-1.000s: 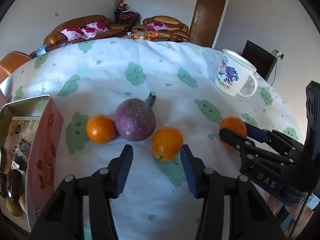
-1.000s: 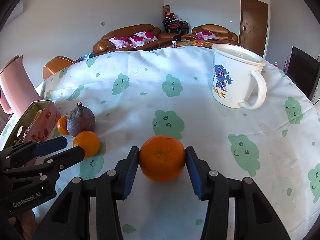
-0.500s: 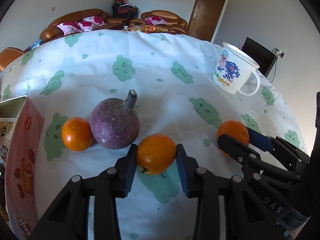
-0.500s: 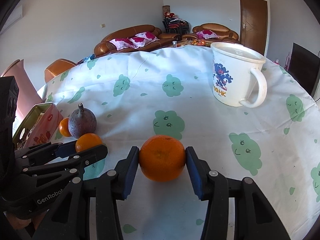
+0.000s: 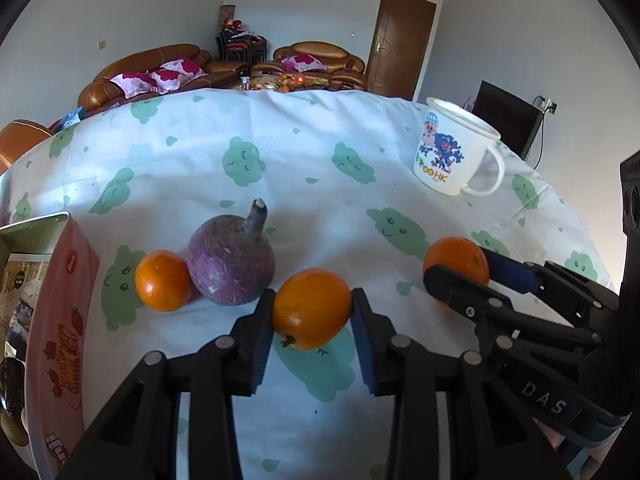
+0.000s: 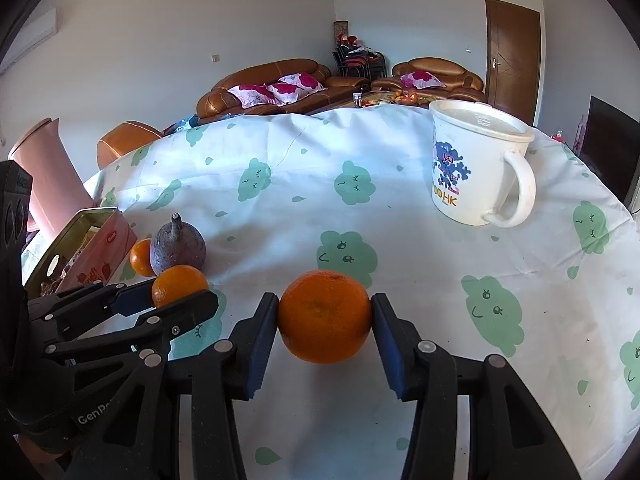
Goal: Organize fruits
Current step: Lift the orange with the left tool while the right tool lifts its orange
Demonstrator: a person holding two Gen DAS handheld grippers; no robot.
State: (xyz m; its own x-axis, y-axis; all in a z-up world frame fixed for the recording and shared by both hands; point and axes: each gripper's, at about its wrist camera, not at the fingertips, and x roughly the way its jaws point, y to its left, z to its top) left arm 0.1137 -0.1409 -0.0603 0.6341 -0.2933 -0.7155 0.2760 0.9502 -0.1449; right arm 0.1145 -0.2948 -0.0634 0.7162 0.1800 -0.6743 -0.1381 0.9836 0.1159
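Grasp step: left gripper (image 5: 312, 314), lower centre, has just been closing onto an orange (image 5: 311, 309); right gripper (image 6: 325, 316) clamps another orange (image 6: 324, 316); next, lift both together

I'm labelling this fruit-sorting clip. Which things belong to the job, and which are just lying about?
Job: orange in left gripper; orange in right gripper; loose orange; purple fruit.
Lying about: mug; snack tin; sofa.

A home living room: brown leather sofas (image 6: 276, 84) with floral cushions (image 6: 280, 90), cloth-covered table (image 6: 400, 184), wooden door (image 6: 512, 56).
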